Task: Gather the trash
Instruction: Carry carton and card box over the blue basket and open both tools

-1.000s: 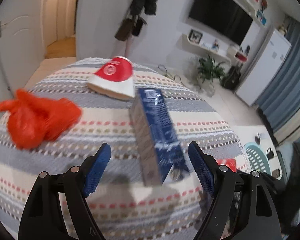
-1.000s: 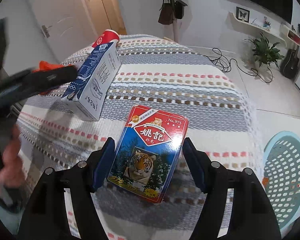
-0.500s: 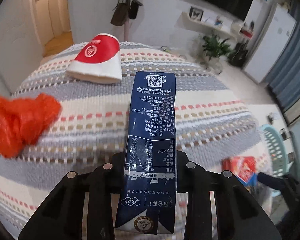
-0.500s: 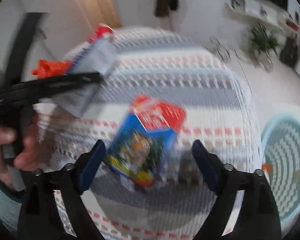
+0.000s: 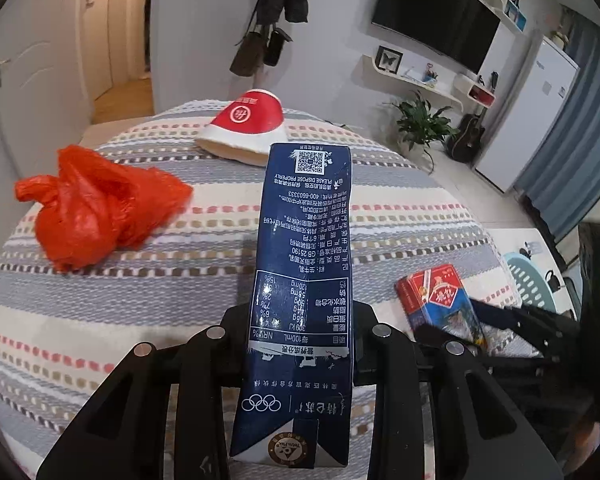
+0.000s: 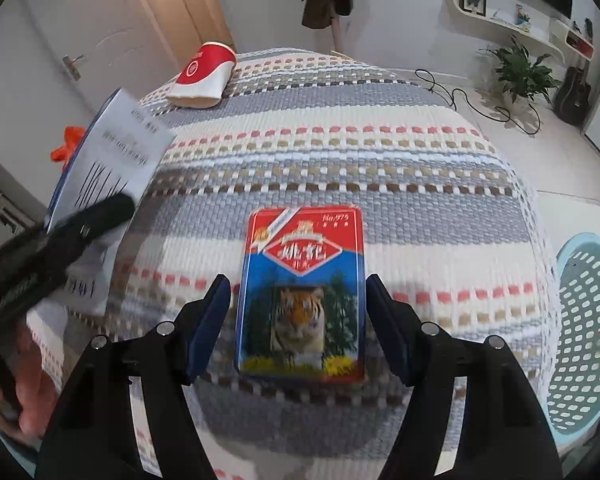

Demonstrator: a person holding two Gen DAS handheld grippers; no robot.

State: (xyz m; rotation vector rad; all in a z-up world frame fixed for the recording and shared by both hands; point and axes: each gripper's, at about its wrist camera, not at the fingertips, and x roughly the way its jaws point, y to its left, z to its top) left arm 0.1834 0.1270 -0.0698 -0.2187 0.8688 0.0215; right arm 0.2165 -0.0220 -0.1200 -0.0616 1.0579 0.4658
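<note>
while the round table (image 5: pixel 380 224) with its striped woven cloth is seen from both wrists, four pieces of trash are counted on or over it. at the far left one crumpled red plastic bag (image 5: pixel 96 208) is laid on the cloth, well apart from the rest. behind it, near the far edge, one flattened red-and-white paper cup (image 5: pixel 248 124) is set on its side, a round white emblem printed on the red. in the middle one dark blue milk carton (image 5: pixel 304 280) is clamped at its lower part by the left gripper (image 5: pixel 300 344), whose jaws are narrowed hard against both sides; a qr code, "please dispose properly", "400-6603333", "gb 25190", five olympic rings and a "tetra pak" seal are read on it. part of the cloth is blocked by this carton in the left view. to the right one red-and-blue card pack (image 6: pixel 302 296), marked "no.975" with a tiger picture, is lying flat between the blue pads of the right gripper (image 6: pixel 298 320); those jaws have just been closing, the right pad appears at the pack's edge and a sliver of cloth is left beside the left pad, so a grip cannot be told. at the far right one pale blue perforated basket (image 6: pixel 588 320) is placed on the floor beside the table.
</note>
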